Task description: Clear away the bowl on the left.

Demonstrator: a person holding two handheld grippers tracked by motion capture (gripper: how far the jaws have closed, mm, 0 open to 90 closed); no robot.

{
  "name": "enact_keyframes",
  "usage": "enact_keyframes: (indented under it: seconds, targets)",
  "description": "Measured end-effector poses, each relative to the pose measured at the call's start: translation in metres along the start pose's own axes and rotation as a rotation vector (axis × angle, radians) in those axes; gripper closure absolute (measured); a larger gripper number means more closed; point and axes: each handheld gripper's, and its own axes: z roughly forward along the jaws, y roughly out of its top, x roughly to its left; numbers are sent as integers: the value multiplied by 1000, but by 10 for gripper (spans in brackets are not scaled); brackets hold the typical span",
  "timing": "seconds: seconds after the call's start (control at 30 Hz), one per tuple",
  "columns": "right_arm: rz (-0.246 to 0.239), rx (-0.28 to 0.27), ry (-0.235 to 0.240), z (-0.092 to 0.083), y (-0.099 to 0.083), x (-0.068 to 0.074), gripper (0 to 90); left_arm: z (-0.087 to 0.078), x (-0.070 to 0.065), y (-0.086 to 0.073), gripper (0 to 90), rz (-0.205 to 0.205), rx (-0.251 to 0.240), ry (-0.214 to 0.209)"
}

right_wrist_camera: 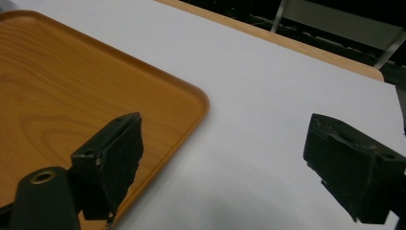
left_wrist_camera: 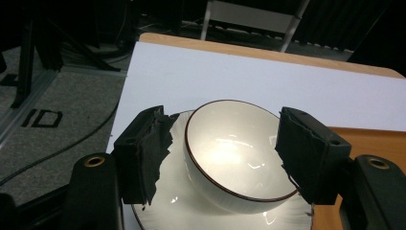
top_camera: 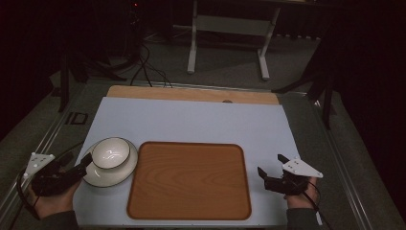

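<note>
I hold my left gripper [left_wrist_camera: 215, 158] with jaws spread, unclamped, either side of the glossy white bowl [top_camera: 110, 153], round with no long axis, dark-rimmed, mouth tipped toward me, on a white plate [top_camera: 123, 171] near left of the wooden tray [top_camera: 189, 179], while my right gripper [top_camera: 272, 166] gapes wide over bare table [top_camera: 191, 120].

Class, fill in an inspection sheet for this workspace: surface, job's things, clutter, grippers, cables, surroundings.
Surface: white sheet over a wooden table.
Job's things: white bowl sitting on a white plate; bare wooden tray beside them.
Clutter: nothing seen.
Grippers: left gripper open, jaws either side of the bowl; right gripper open over the sheet.
Cables: black cables on the floor.
Surroundings: dark room, white frame behind.
</note>
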Motion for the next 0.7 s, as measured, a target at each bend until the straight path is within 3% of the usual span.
enact_keyframes:
  seconds: [0.3,0.7]
  targets:
    - [-13,-22,5,-1,1,0,132,3,-2,-2,345,0,3,-2]
    - [-17,-28,-6,-2,2,-1,132,17,-19,-1,328,32,28,0]
